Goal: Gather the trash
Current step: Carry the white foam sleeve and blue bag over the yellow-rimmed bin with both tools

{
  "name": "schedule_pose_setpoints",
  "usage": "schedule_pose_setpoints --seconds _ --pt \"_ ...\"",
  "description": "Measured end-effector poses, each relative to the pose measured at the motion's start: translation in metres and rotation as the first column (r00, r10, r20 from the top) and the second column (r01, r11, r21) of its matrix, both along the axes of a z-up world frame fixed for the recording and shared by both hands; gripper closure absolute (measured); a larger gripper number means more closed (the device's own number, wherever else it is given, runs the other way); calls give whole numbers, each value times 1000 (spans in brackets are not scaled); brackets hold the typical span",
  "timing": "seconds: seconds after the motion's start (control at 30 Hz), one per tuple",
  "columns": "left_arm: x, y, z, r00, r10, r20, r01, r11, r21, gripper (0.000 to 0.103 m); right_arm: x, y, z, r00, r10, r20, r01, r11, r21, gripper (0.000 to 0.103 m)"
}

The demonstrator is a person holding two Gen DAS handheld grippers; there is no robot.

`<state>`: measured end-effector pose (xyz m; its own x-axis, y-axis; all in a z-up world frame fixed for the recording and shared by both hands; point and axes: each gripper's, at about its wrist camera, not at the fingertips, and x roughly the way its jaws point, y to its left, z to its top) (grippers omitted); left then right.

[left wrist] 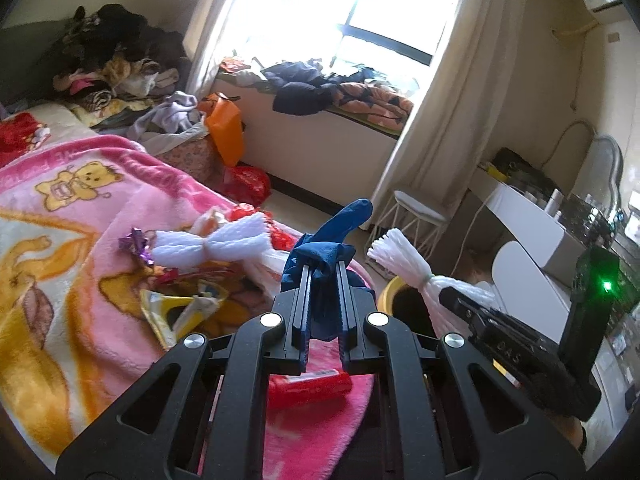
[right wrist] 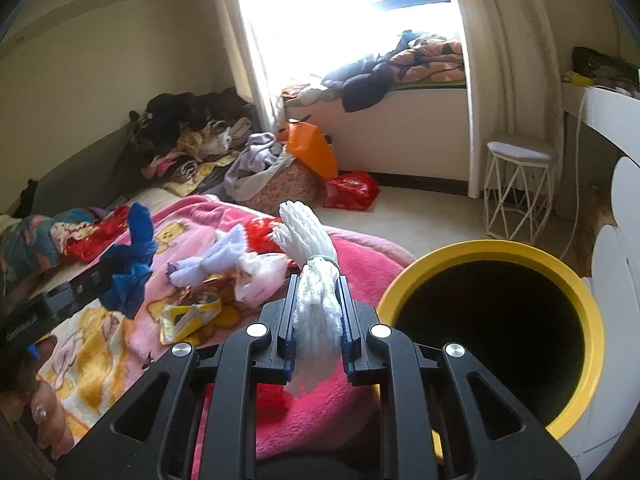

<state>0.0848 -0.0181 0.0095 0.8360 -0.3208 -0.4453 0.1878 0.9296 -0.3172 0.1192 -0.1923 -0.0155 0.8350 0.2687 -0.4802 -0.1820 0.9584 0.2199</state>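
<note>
Clearly the step in hand is the carry to the bin: both tongs are loaded and the drop is not yet made. Largest in view, the bed with its pink blanket [left wrist: 80, 208] fills the left and near side, and more litter lies on it: a second white foam net [left wrist: 212, 244], a yellow wrapper [left wrist: 176, 312] and a red packet [left wrist: 308, 388] at the near edge. To the right, on the floor beside the bed, stands the yellow bin [right wrist: 496, 344], its dark mouth open and tipped toward the right camera. The right tongs [right wrist: 318, 308] are clamped on a white foam net [right wrist: 312, 264], which sticks up between the fingers, just left of the bin's rim. The left tongs [left wrist: 324, 292] are closed on a crumpled blue glove [left wrist: 332, 240], held above the blanket's edge, left of the bin. Next, I judge, the right tongs need to swing right until the net hangs over the opening, then part; the glove should follow the same way.
</note>
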Motion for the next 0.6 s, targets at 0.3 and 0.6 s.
schedule_pose_setpoints --seconds 0.3,0.6 --pt "0 -23 -5 998 -62 -5 62 998 25 96 3 -34 -4 994 -107 -17 107 994 25 86" --pt "5 -47 -9 994 -111 -11 112 993 38 96 7 -70 -11 978 -205 -39 206 977 47 86"
